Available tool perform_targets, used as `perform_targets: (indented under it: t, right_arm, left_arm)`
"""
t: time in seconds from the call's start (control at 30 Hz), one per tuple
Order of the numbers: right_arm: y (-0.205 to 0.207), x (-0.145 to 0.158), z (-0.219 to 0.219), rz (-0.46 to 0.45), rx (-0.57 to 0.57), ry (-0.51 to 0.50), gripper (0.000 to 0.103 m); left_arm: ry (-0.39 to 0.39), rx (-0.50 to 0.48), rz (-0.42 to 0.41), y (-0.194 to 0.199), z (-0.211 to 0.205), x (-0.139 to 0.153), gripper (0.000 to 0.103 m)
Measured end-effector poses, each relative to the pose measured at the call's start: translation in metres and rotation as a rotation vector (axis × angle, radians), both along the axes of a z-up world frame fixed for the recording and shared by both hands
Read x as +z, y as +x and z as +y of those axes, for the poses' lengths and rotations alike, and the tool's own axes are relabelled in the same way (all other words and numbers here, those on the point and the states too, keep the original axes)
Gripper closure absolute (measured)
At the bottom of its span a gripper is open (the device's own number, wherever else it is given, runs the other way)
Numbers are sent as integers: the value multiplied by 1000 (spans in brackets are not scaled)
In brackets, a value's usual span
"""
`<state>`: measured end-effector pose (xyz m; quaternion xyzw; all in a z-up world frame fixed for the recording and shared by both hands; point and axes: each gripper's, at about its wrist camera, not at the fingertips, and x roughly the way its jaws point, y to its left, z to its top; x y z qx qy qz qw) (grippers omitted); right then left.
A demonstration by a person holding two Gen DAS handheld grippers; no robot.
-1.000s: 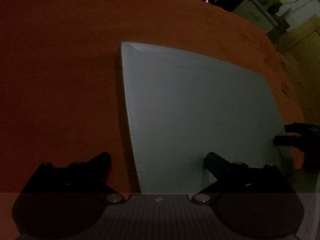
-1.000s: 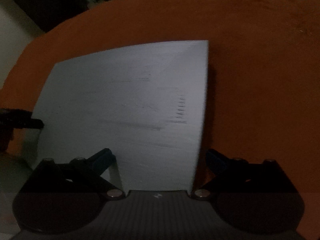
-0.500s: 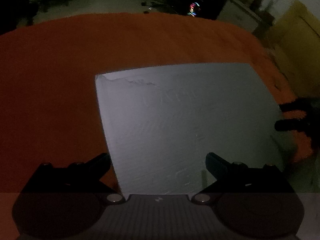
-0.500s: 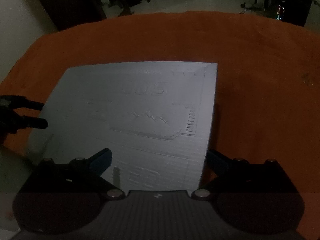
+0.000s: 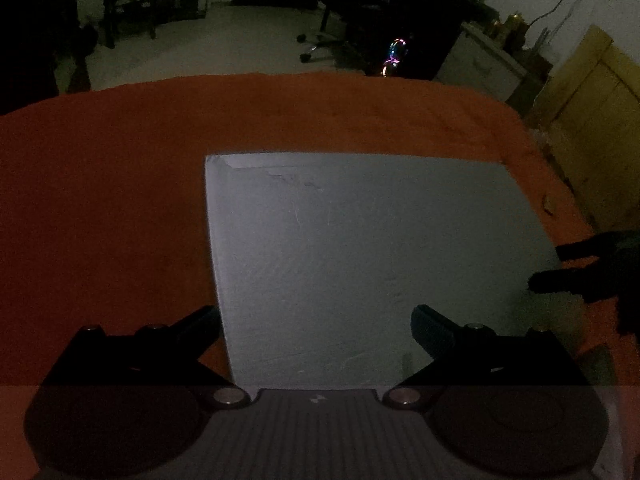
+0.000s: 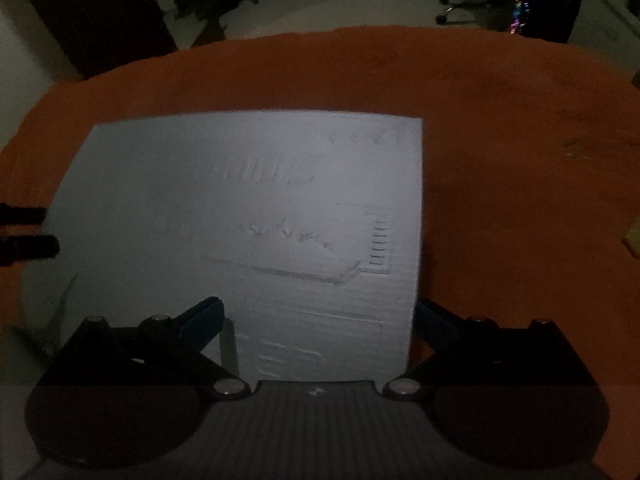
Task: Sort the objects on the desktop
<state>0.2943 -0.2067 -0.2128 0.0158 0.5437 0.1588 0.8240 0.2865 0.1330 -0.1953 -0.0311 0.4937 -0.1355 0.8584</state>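
A large pale grey flat board with faint embossed marks (image 5: pixel 360 248) lies on the orange tablecloth (image 5: pixel 100 208); it also shows in the right wrist view (image 6: pixel 248 208). My left gripper (image 5: pixel 316 320) is open and empty, its jaws straddling the board's near left edge. My right gripper (image 6: pixel 318 316) is open and empty, its jaws straddling the board's near right edge. The right gripper's fingers (image 5: pixel 568 268) show at the board's right side in the left wrist view, and the left gripper's fingers (image 6: pixel 24 232) show at the left in the right wrist view.
The room is dim. Beyond the far table edge (image 5: pixel 280 76) are a floor, dark chairs, a glowing coloured light (image 5: pixel 394 54), a white cabinet (image 5: pixel 480 64) and a yellow wooden unit (image 5: pixel 592 120). A small tan item (image 6: pixel 634 236) sits at the table's right edge.
Both views have tilted up and drawn back: the board now sits lower and farther out, and the room beyond the table has come into view. Both grippers stay open.
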Motion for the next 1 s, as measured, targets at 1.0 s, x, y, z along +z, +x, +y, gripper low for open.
perform_targets:
  t: [1.0]
  right_arm:
    - [-117, 158, 4, 20, -34, 4, 0]
  left_arm:
    - [21, 134, -74, -111, -48, 151, 1]
